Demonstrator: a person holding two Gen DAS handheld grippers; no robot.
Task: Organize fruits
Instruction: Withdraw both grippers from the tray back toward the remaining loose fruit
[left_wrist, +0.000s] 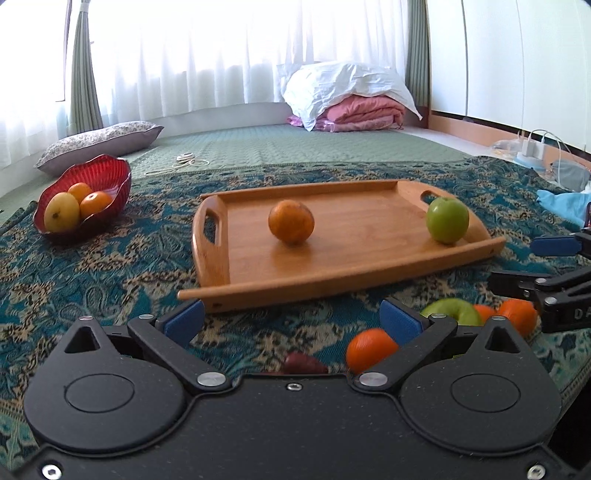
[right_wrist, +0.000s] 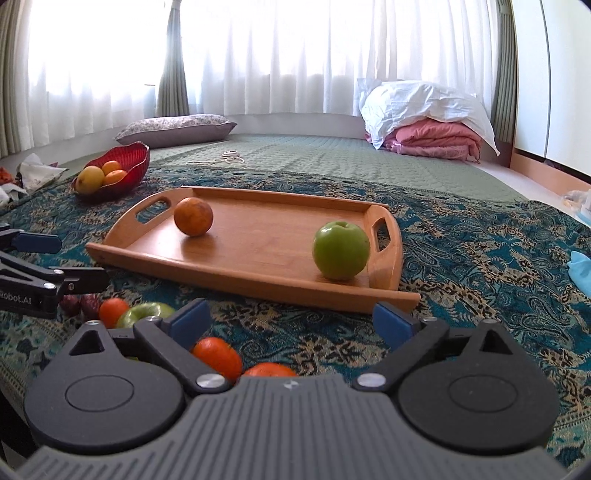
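Both grippers released, jaws wide, nothing btwn them: left gripper (left_wrist: 291, 321), right gripper (right_wrist: 291, 317). Tray (right_wrist: 258, 284) sits on the rug w/ an orange (right_wrist: 193, 216) near its left handle and an apple (right_wrist: 341, 250) by the right one, well apart. More fruit loose on the rug just below the jaws; bowl (left_wrist: 122, 184) far left holds some. Fruit prob. light, firm, smooth, rolls easily: grip across the widest part, gently.

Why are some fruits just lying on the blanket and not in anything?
A few are loose on the patterned blanket near the grippers: small oranges, a green apple and something dark red. The rest sit in the wooden tray or red bowl.
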